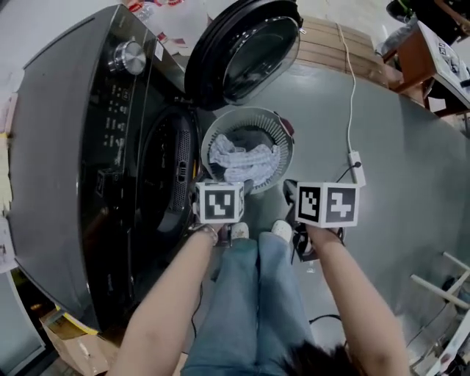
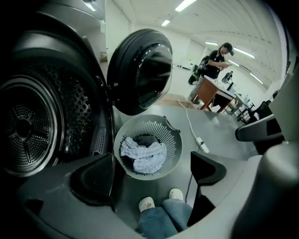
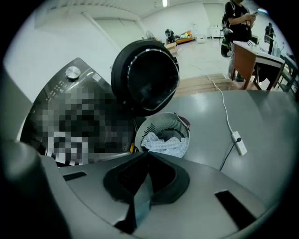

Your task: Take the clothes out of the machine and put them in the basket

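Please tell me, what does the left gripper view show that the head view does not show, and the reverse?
Only the left gripper view: the drum's back and the ceiling lights. Only the head view: the machine's knob and the wearer's forearms. Both: the basket with clothes in it, the open door, the power strip and two white shoes.

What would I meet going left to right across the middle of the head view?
washing machine → basket holding clothes → power strip on the floor
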